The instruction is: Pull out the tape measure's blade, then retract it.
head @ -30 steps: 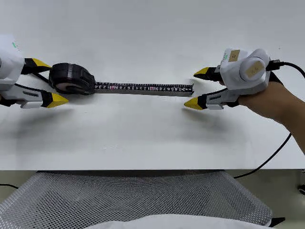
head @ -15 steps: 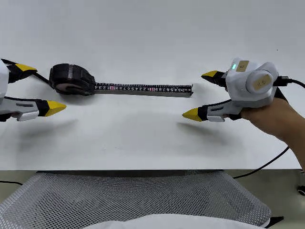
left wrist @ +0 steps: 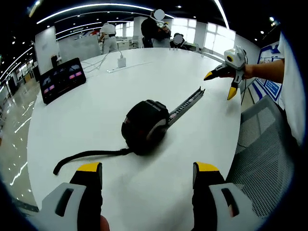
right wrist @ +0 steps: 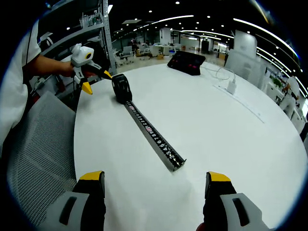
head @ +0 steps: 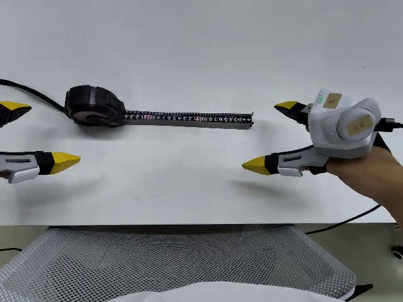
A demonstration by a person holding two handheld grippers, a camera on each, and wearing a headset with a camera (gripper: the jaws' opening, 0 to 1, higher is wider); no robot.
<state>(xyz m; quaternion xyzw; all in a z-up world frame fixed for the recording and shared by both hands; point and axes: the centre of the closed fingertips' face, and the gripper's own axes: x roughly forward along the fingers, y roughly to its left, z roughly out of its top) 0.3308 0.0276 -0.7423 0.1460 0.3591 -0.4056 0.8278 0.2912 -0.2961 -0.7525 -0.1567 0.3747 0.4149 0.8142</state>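
A black tape measure (head: 94, 106) lies on the white table (head: 201, 50), its blade (head: 189, 118) pulled out to the right and lying flat. The blade's hook end (head: 250, 121) rests on the table. My left gripper (head: 38, 135) stands open at the left edge, a little nearer than the case and apart from it. My right gripper (head: 271, 137) is open, to the right of the hook end with a gap between. In the left gripper view the case (left wrist: 144, 126) and its wrist strap (left wrist: 86, 156) lie ahead of the jaws. In the right gripper view the hook end (right wrist: 177, 164) lies just ahead.
A mesh chair back (head: 176, 258) sits below the table's near edge. A cable (head: 352, 217) trails from the right gripper over that edge. Far across the table lie a dark tablet (left wrist: 61, 79) and a white charger with cord (left wrist: 121, 62). People stand in the background.
Both grippers have drawn back from the tape measure: the left one left and nearer, off the case, the right one right and nearer, off the blade's end. The blade stays extended.
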